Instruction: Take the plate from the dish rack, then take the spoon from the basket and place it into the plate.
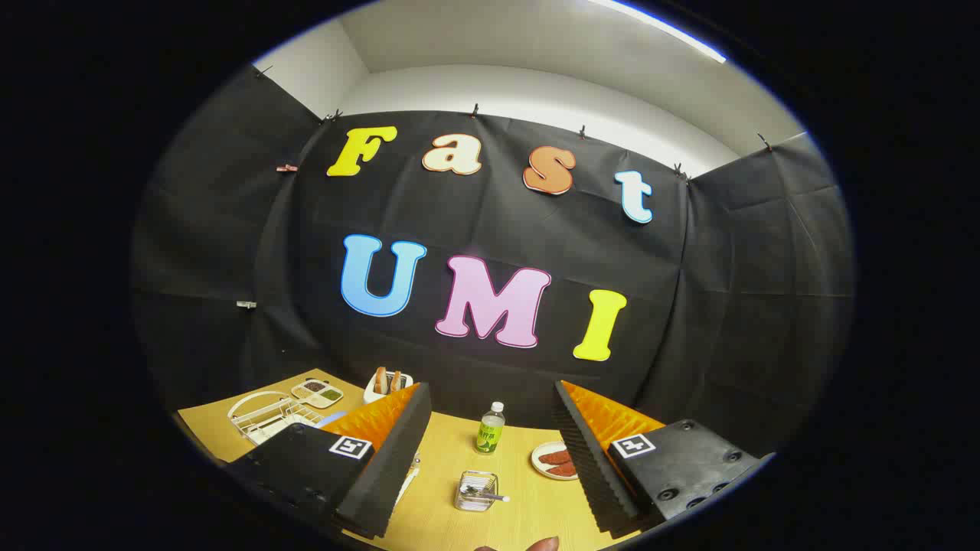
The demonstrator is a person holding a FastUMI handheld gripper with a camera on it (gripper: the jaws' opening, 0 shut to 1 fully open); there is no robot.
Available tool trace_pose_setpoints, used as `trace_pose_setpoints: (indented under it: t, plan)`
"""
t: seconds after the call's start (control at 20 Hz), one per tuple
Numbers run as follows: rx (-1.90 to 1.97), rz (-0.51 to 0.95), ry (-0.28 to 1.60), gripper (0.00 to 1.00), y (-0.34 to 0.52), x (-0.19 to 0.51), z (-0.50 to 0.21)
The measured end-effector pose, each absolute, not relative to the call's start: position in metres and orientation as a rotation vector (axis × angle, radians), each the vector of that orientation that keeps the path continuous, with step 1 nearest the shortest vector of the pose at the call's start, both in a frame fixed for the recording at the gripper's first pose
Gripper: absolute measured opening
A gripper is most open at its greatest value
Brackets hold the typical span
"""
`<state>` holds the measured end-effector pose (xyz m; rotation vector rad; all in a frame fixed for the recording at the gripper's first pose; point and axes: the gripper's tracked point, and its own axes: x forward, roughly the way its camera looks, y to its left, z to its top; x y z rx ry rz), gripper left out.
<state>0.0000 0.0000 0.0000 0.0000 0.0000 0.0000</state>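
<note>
The hand-held gripper [490, 451] is hovering above the light wooden bench [444, 528], its fingers spread wide apart and gripping nothing. Between the fingers, the small clear square basket [475, 490] is sitting on the bench with the metal spoon [490, 497] lying in it, handle poking out to the right. Just beyond it, a green-labelled plastic bottle [490, 428] is standing upright. Off to the left, past the left finger, the white wire dish rack [264, 415] is waiting; whether the plate is sitting in it, I cannot tell. By the right finger, a small white dish of reddish food [553, 460] is resting.
</note>
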Motion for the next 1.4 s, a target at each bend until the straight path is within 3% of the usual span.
trace_pose_setpoints:
  t: [0.85,1.4]
  plan:
    - [0.006,0.055,0.031,0.97,0.035,0.019,-0.002]
    - [0.164,0.303,0.451,0.98,0.182,0.082,-0.061]
